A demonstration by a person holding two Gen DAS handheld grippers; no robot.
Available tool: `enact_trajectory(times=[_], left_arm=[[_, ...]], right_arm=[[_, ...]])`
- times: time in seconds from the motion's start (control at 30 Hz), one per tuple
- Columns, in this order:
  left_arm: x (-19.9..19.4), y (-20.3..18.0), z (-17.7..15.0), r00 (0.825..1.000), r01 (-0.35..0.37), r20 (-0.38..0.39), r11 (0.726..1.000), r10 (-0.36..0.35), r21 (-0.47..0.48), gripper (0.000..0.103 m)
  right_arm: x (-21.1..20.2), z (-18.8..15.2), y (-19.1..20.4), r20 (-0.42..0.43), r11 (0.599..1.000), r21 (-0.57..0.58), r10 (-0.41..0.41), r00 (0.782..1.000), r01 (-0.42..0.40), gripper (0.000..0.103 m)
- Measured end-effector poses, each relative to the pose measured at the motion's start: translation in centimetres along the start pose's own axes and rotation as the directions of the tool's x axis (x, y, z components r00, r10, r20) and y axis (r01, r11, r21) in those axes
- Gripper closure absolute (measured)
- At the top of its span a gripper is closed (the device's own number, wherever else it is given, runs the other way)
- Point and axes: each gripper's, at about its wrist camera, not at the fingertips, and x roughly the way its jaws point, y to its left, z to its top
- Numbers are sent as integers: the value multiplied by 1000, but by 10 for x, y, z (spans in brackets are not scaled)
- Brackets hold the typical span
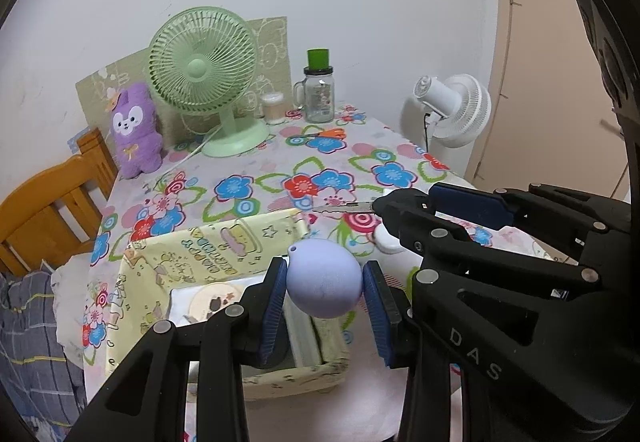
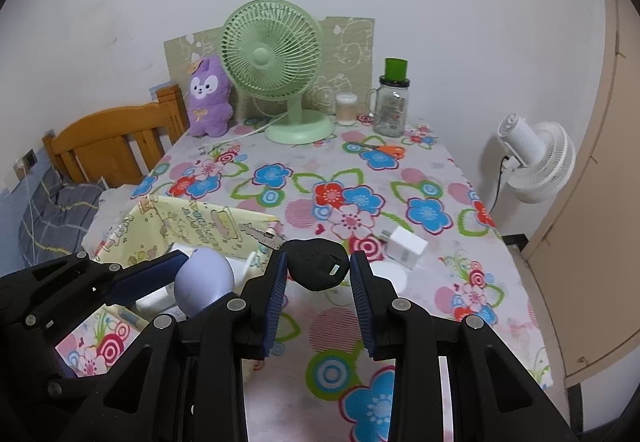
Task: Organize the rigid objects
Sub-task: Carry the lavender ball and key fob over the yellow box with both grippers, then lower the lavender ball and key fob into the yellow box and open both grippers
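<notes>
My left gripper [image 1: 325, 284] pinches a lilac ball [image 1: 323, 280] between its blue pads, one pad on each side, and holds it in the air above the yellow storage box [image 1: 208, 254]. My right gripper [image 2: 318, 270] clamps the black head of a car key [image 2: 318, 268], whose metal blade sticks out to the left towards the box's far wall. The two grippers sit just beside each other, the right one on the side away from the box.

I judge the sorting partly done. Inside the box I see a white item with a round beige patch and other pale pieces, too hidden to name. The ball and key are lifted but not yet dropped in. Left on the floral tablecloth [image 2: 400, 201] are a white charger [image 2: 406, 246] and a white round object just in front of it, near my right gripper, and orange-handled scissors [image 2: 386, 150] well off towards the back.

For room, the box's open top lies under the ball, so the left side has a clear way down. The key's blade points at the box wall and could catch there. The table's right edge is near the charger, with a white fan [image 2: 536, 161] beyond it. The green fan [image 2: 276, 61], glass jar [image 2: 390, 109] and purple plush [image 2: 208, 97] stand along the back wall, well apart from my work.
</notes>
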Motion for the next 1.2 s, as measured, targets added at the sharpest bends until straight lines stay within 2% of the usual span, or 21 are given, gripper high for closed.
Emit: enact_trajectory(times=[0.67,1.2], left_arm=[[31,72,-14,997,-52,-69,996,48,-67,63],[61,110,-25,989,-79,-135,993,67,-90,63]], right_arm=[[60,15,62,-73,996,-66,56,996,-61,68],[104,17,97,-136,990,-93,94,986,-107,68]])
